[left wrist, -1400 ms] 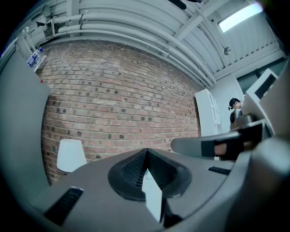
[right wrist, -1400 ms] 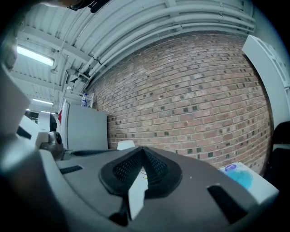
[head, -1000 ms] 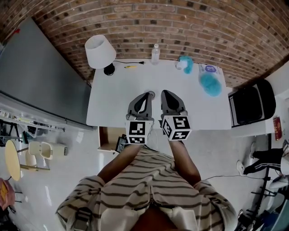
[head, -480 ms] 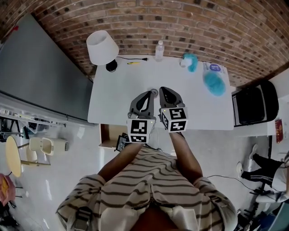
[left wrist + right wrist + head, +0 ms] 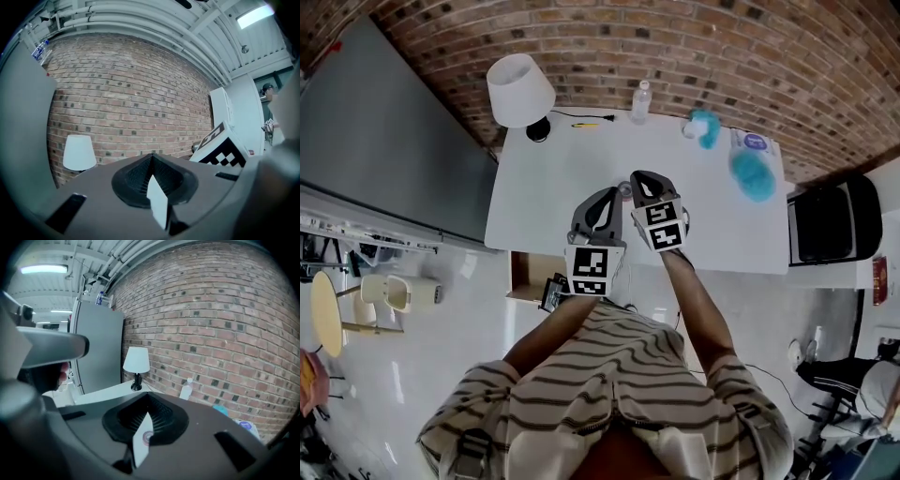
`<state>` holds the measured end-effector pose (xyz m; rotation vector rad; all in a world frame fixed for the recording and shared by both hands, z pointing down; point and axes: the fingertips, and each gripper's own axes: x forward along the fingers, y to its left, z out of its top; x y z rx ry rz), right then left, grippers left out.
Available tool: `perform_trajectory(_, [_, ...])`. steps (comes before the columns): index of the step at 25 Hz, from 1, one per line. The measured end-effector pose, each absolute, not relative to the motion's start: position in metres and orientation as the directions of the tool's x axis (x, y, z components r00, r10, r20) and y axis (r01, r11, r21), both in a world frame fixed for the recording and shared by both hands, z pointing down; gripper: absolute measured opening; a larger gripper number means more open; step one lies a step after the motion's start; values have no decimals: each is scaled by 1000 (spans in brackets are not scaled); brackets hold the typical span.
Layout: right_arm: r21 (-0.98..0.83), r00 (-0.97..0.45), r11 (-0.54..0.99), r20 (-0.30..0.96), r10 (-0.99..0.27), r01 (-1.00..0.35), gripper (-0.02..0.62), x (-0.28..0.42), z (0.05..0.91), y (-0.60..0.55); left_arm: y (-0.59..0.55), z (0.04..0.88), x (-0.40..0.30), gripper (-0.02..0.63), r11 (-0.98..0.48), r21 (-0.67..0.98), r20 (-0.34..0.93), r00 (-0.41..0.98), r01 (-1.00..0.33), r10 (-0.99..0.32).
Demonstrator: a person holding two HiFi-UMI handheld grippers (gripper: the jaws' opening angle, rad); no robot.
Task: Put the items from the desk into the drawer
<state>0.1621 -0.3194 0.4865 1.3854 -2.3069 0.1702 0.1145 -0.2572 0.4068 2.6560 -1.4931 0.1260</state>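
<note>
Left gripper [image 5: 609, 195] and right gripper [image 5: 639, 178]: fingers pressed together on both, nothing held, over the near middle of the surface [image 5: 546, 202]. Bottle [image 5: 641, 101] stands at the far edge, teal duster [image 5: 754, 174] far right. Drawer [image 5: 525, 278] looks open, near left. Spread your fingers before reaching, and grip the bottle low.

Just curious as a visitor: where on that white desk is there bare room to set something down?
Bare: the desk between lamp and left gripper, and its front right corner, in front of the teal duster. Crowded: the back edge, with pen, bottle, teal puff.
</note>
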Motion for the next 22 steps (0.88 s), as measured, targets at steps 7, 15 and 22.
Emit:
perform_trajectory(7, [166,-439,617,565,-699,-769,12,155,530,-330,-260,413,107,5,-503,44,134,504,-863,-854])
perform_trajectory(15, [205,-435,724,681,-589,-659,12,145,571,-334,-262,418,98,5,-485,42,148,485,-874,-862])
perform_trajectory(22, [328,-367,843,789,-492,-425,12,141,624,-330,-261,420,92,5,-479,41,160,479,-877,-863])
